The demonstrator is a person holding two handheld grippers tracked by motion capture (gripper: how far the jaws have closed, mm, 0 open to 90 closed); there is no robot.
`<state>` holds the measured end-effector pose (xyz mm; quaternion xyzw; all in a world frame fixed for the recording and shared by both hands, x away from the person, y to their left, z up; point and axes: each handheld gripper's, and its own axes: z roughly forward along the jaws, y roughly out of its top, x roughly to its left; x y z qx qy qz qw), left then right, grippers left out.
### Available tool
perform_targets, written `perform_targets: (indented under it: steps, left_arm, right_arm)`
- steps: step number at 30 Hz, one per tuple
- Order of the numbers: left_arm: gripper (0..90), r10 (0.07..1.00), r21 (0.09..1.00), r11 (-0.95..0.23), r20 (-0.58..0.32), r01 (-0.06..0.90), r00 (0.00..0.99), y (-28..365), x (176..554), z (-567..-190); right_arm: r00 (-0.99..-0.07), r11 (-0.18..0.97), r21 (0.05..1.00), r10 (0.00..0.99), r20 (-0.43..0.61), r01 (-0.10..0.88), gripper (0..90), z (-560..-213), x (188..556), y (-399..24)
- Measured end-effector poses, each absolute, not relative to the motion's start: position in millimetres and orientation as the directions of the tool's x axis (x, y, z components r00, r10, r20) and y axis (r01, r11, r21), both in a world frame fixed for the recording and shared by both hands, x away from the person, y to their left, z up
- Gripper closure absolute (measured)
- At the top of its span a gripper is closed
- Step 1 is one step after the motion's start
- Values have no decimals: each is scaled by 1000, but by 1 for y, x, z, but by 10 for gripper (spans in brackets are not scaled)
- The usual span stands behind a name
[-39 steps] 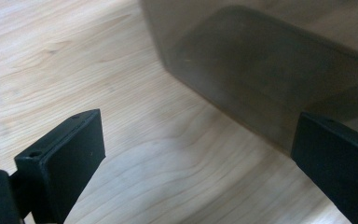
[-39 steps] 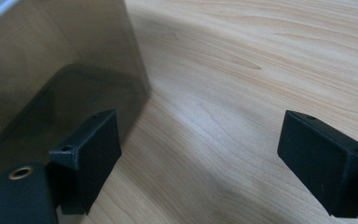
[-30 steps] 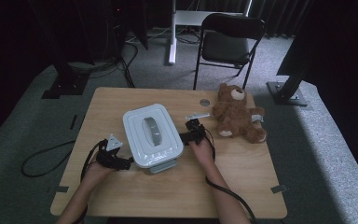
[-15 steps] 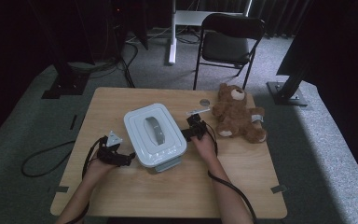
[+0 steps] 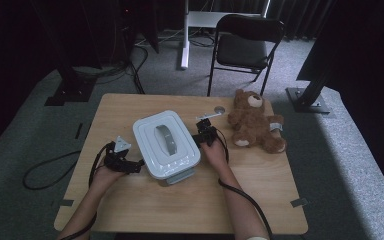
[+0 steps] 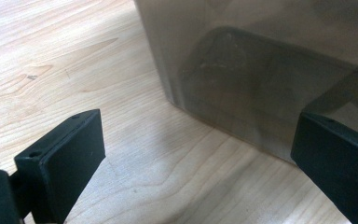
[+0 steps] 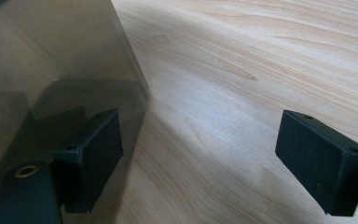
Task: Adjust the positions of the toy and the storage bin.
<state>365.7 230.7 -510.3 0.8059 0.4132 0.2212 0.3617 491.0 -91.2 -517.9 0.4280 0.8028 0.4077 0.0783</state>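
Observation:
A white lidded box [image 5: 166, 143] with a grey handle on its lid stands in the middle of the wooden table [image 5: 145, 205]. My left gripper [image 5: 136, 166] is open at the box's left side, its jaws spread wide, close to the glossy grey box wall [image 6: 261, 79]. My right gripper [image 5: 196, 136] is open at the box's right side, its left jaw almost against the box wall [image 7: 42, 79]. Nothing sits between either pair of jaws.
A brown teddy bear [image 5: 254, 124] lies at the table's right rear, close to my right hand. A small round grommet [image 5: 220, 109] is set in the tabletop near it. A folding chair [image 5: 245, 47] stands behind the table.
The box has shifted slightly toward the rear and right, and both grippers have followed it at its sides. The left gripper has closed in toward the box wall.

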Motion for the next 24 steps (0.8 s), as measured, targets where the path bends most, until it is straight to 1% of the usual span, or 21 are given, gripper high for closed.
perform_targets:
  steps: [3, 7, 14, 19, 24]
  left_arm:
    - [35, 817, 756, -413, 62, 507, 573, 229, 365, -510]
    - [35, 809, 747, -433, 74, 505, 583, 227, 365, -508]
    - [35, 796, 730, -463, 93, 502, 598, 221, 358, -505]
    - [35, 783, 729, -477, 99, 491, 614, 214, 350, -505]
    - [35, 779, 735, -475, 97, 483, 619, 206, 341, -506]
  right_arm:
    - [-623, 298, 709, 741, 250, 639, 138, -520, 491, -93]
    - [-642, 310, 719, 727, 241, 622, 167, -519, 488, -93]
    - [-676, 322, 742, 699, 233, 588, 173, -519, 477, -98]
    - [-675, 317, 746, 700, 232, 585, 174, -520, 468, -106]
    - [-682, 331, 755, 702, 204, 566, 174, -519, 457, -114]
